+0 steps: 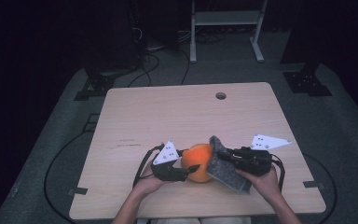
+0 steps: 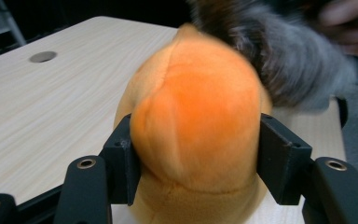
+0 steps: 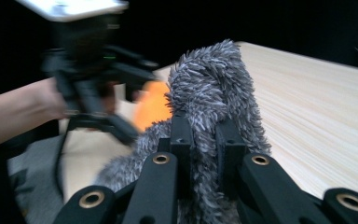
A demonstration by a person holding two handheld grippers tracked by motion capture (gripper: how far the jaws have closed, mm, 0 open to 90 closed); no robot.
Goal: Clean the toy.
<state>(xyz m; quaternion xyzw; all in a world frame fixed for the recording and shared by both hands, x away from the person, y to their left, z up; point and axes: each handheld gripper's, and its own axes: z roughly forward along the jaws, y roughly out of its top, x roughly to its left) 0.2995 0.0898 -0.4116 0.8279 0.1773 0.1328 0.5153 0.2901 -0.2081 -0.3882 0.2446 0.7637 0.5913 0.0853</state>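
Grey fuzzy cloth against orange plush toy, wooden table beneath

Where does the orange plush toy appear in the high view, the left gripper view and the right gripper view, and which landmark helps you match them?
High view: orange plush toy, low centre, between both grippers.
Left gripper view: fills the centre, pinched between the black jaws.
Right gripper view: a small orange patch, left of centre, behind the grey fluffy cloth.
Shared landmark: the grey fluffy cloth, beside the toy.

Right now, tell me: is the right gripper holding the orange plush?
No. The right gripper is shut on the grey cloth; the orange plush sits between the left gripper's jaws.
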